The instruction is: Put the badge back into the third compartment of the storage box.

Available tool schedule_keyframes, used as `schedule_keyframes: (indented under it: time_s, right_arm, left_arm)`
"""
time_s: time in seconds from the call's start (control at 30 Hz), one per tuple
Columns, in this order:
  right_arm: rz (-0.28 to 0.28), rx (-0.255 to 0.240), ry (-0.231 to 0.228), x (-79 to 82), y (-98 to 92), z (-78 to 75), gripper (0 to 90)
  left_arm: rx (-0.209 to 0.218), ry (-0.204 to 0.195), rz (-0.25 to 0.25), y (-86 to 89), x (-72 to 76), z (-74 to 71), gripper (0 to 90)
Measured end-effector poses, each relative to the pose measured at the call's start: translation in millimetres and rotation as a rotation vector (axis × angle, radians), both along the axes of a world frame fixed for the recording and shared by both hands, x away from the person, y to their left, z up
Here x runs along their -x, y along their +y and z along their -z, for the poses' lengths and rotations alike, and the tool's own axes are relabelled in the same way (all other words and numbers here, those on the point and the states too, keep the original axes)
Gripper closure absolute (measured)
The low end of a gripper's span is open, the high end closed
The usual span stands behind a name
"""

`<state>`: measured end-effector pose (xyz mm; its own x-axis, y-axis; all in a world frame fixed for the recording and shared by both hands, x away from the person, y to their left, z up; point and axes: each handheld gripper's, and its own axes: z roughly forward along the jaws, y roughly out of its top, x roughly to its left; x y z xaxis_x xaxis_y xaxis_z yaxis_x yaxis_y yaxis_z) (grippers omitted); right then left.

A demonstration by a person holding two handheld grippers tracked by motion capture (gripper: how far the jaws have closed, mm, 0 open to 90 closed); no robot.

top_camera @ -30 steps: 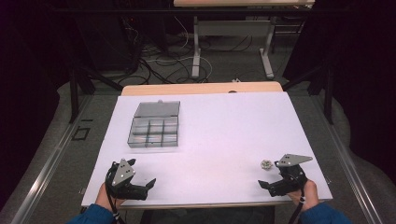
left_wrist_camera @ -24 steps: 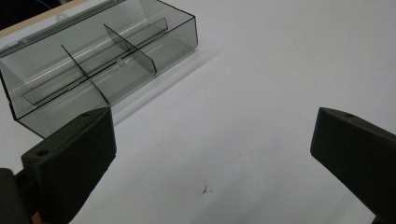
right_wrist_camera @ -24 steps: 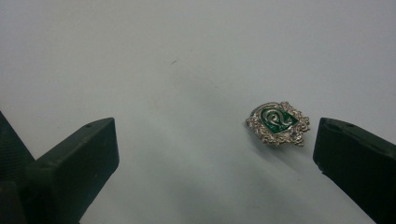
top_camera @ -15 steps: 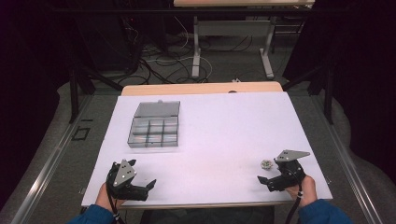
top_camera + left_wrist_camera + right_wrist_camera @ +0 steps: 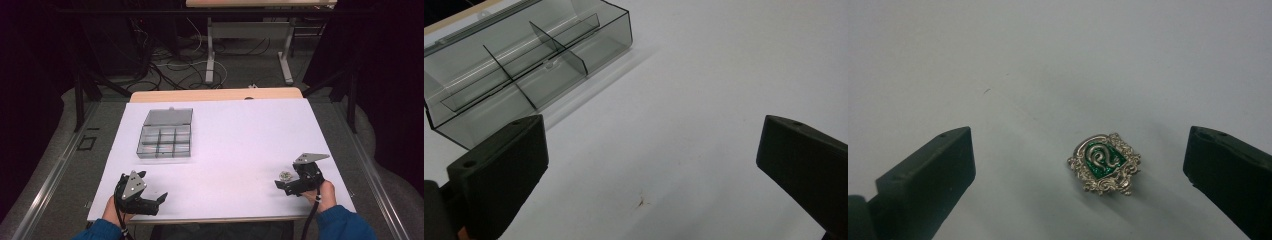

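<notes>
A small silver crest-shaped pin with a green enamel centre [image 5: 1104, 162] lies flat at lower right of the white tabletop [image 5: 240, 135], between the wide-spread jaws of the right gripper [image 5: 287, 183]. Nothing blocks it. The left gripper [image 5: 159, 199], also wide, rests lower left, with a clear smoky plastic compartment box [image 5: 165, 139] open at upper left. Dark floor and cables lie beyond.

A clear plastic organizer box [image 5: 165, 139] sits on the left half of the white bench [image 5: 235, 135], its lid [image 5: 168, 116] folded open and lying flat on the far side. Thin dividers split the box into a grid of small compartments; from the high view they look empty. In the left gripper view the box [image 5: 524, 65] shows smoky, see-through walls. A small dark mark [image 5: 642, 201] stains the bench surface. Beyond the white top runs a strip of light wood edge [image 5: 215, 94]. On the grey floor behind lie tangled cables [image 5: 170, 62], beside the pale legs of another table [image 5: 247, 30].
</notes>
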<state>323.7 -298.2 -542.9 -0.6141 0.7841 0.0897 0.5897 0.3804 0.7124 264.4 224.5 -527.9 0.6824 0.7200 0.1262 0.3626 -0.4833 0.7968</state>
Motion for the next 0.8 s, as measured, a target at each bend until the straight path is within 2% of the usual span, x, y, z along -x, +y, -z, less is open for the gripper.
schedule_keyframes:
  time_s: [0.13, 0.2, 0.27, 0.3, 0.4, 0.53, 0.57, 0.6, 0.8]
  right_arm:
    - [0.003, -0.008, 0.013, -6.0, -2.1, 1.8, 0.1]
    - [0.01, -0.003, 0.021, -8.8, -4.3, 3.5, 3.1]
    - [0.024, -0.012, 0.025, -10.7, -6.3, 4.5, 9.0]
    - [0.035, -0.012, 0.023, -11.4, -7.4, 4.8, 15.0]
    - [0.07, 0.024, 0.017, -12.6, -9.1, 5.3, 26.9]
    - [0.078, 0.034, 0.033, -13.6, -10.0, 7.2, 40.7]
    - [0.078, 0.034, 0.033, -13.6, -10.0, 7.2, 40.7]
    - [0.081, 0.037, 0.044, -13.0, -9.9, 7.2, 46.6]
    - [0.049, 0.042, 0.06, -10.4, -9.0, 6.0, 59.0]
  left_arm:
    - [0.006, -0.001, 0.003, 0.7, 0.3, -0.3, 0.2]
    - [0.008, -0.002, 0.001, 0.7, 0.5, 0.0, 0.2]
    - [0.006, 0.0, 0.007, 0.4, 0.8, 0.0, 0.2]
    - [0.007, 0.0, 0.006, 0.2, 0.9, 0.1, 0.2]
    - [0.003, 0.002, 0.007, 0.2, 1.2, -0.3, 0.2]
    - [0.004, 0.012, 0.012, -1.1, 1.7, 0.2, 0.2]
    - [0.0, 0.012, 0.01, -1.3, 1.9, 0.1, 0.2]
    - [0.0, 0.012, 0.011, -1.4, 2.0, 0.2, 0.2]
    - [0.0, 0.022, 0.012, -1.4, 1.9, 0.7, 0.2]
